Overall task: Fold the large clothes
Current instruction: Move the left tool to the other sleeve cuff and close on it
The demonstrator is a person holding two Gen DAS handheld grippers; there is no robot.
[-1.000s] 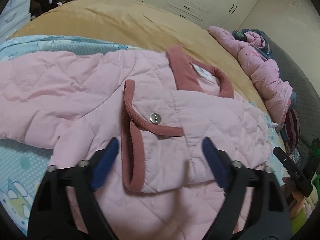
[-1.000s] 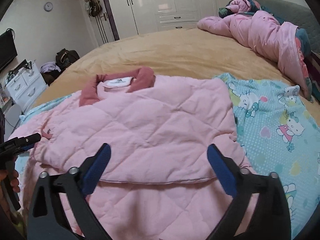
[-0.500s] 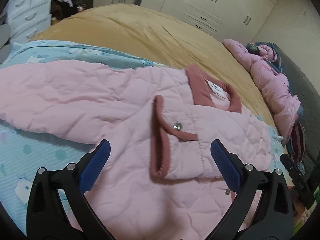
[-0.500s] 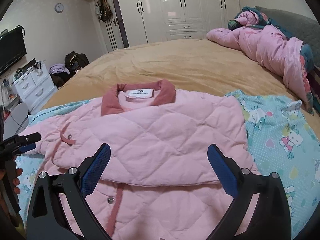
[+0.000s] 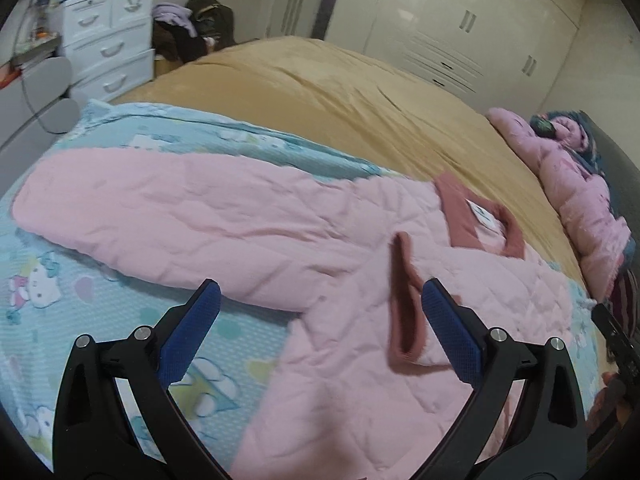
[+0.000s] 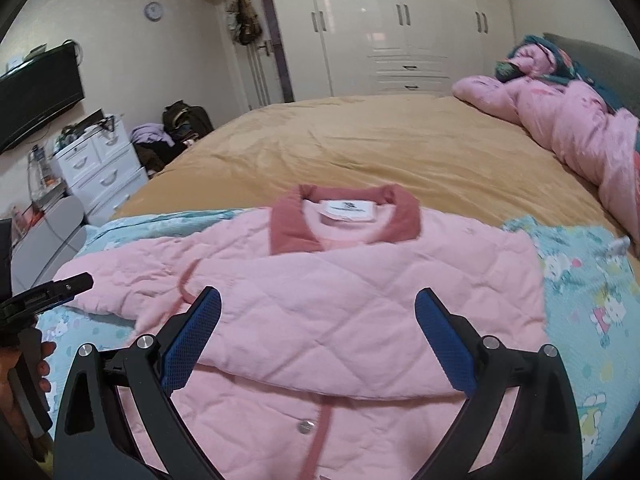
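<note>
Both grippers had pulled up and back from the pink jacket (image 6: 352,300).
Left gripper (image 5: 320,320) and right gripper (image 6: 318,320) gaped wide, holding nothing; the left's jaws had just been opening.

The pink quilted jacket (image 5: 224,216) with dark-rose ribbed trim is running off the lower edge of both wrist views, so its hem is staying unseen. Its white neck label (image 6: 347,211) is smearing too much to read. The folded-over sleeve is covering the chest beneath it, and the cartoon-printed light-blue sheet (image 5: 84,300) is disappearing under the jacket.
</note>
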